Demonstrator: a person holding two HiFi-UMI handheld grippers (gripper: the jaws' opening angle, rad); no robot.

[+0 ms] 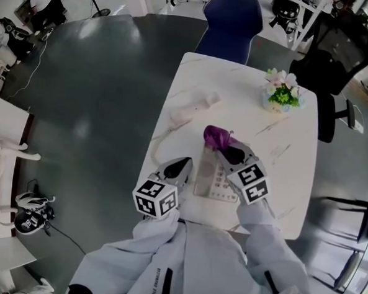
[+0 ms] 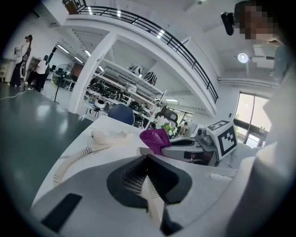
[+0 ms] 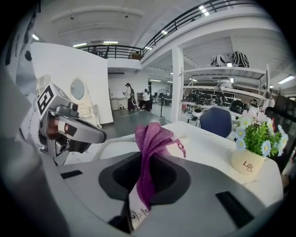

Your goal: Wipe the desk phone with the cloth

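Seen from the head view, a white, marble-patterned worktop (image 1: 281, 157) carries a pale desk phone (image 1: 213, 176), a flat slab with a keypad. The right hand-held gripper (image 1: 228, 151) sits over the far end of the phone. Its jaws are closed on a purple cloth (image 1: 216, 136), which bunches up just beyond the jaw tips at the phone's far edge.

In the right gripper view the cloth (image 3: 154, 135) is a loose open-weave knit that rises in folds from between the pinched jaws. A small white care label with printed symbols, too small to read, hangs at its lower end.

The left hand-held gripper (image 1: 183, 165) rests just left of the phone, close to the worktop's left edge. In the left gripper view its jaws are pressed together with nothing between them; the ribbed white pads meet at the middle.

The phone's handset (image 1: 196, 106) lies off the base, farther back on the worktop, with a coiled cord (image 1: 161, 137) trailing toward the person. The left gripper view shows the handset (image 2: 105, 138) as cream-coloured and rounded.

At the far right corner stands a small cream pot (image 3: 247, 162) printed with the word "Life", holding white and pale blue flowers with green leaves. Each hand-held gripper has a grey shell and a cube with black-and-white square markers. A blue chair (image 1: 232, 21) stands at the far end of the worktop.
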